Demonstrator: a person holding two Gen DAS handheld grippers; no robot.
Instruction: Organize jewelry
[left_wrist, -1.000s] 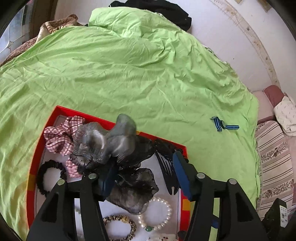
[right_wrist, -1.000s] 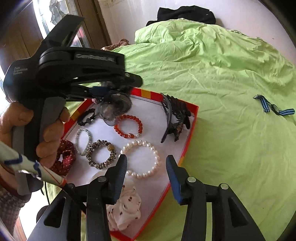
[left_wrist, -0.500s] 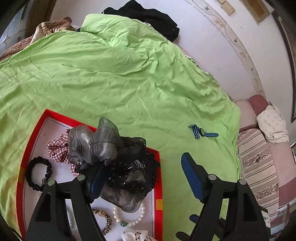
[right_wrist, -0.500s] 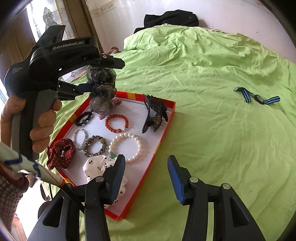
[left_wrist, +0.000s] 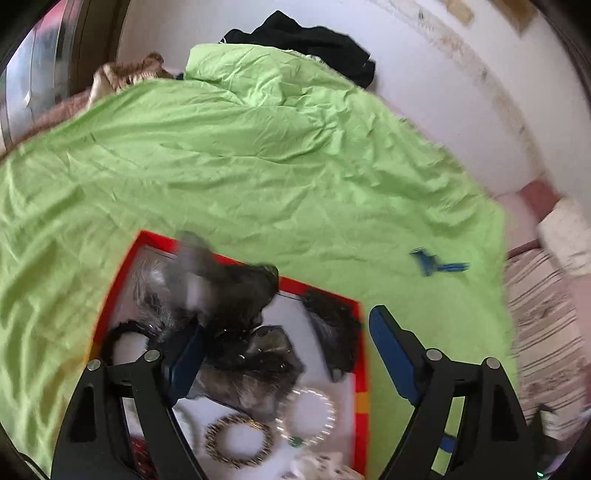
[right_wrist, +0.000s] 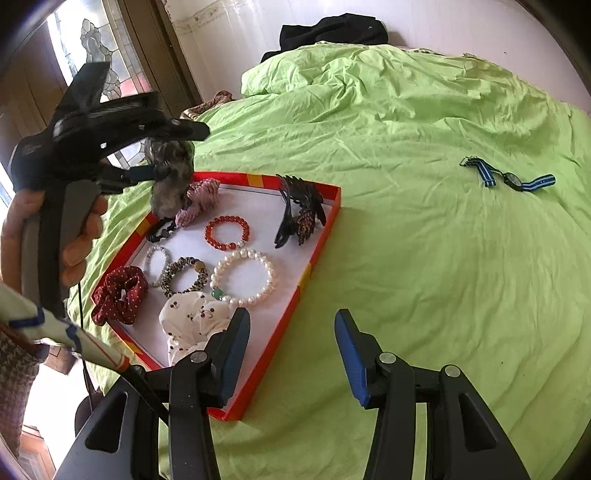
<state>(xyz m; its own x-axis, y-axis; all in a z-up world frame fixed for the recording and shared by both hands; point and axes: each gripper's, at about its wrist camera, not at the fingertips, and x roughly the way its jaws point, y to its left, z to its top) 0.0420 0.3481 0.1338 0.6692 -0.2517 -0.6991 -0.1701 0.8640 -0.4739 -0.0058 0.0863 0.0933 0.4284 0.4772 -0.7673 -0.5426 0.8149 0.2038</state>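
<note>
1. Left tongs (left_wrist: 284, 354): angled downward, jaws opening and standing wide apart; blue pads (left_wrist: 391, 354) visible on both fingers. A gauzy grey item hangs against the left pad only, not pressed between the two.
2. Left hand (right_wrist: 51, 236): wrapped around the grip of the left tongs, fingers on the trigger; a sleeve shows below the wrist.
3. Right tongs (right_wrist: 291, 354): angled downward, jaws parted, nothing between the pads.
4. Right hand: not visible.
</note>
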